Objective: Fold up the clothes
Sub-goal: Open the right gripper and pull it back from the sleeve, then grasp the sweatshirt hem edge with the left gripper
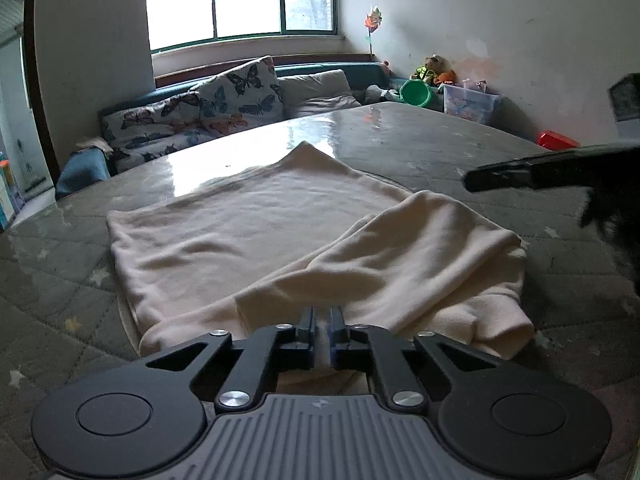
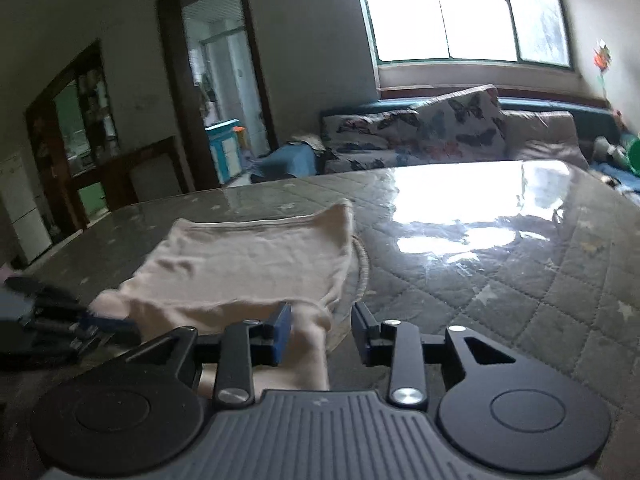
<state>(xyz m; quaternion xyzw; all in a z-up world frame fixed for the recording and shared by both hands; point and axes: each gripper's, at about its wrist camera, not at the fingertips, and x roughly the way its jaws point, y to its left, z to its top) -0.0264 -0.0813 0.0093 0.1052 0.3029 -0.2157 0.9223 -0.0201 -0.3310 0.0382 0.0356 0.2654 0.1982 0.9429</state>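
A cream garment (image 1: 248, 220) lies spread on a grey quilted mattress (image 1: 440, 152) under a glossy plastic cover. Its right part is folded over in a thick roll (image 1: 420, 248). At the garment's near edge my left gripper (image 1: 322, 316) is shut, with a strip of the cloth pinched between its blue pads. In the right wrist view the same garment (image 2: 248, 264) shows, and my right gripper (image 2: 322, 328) stands open. A fold of the cloth hangs between its fingers, resting against the left pad (image 2: 282, 330) only. The left gripper (image 2: 108, 322) appears low at the left, at the cloth's edge.
A sofa with butterfly cushions (image 1: 208, 108) runs under the window behind the mattress. A green bucket (image 1: 416, 94), a clear plastic box (image 1: 470, 102) and a red item (image 1: 558, 139) sit at the far right. A doorway (image 2: 224, 92) opens at the far left.
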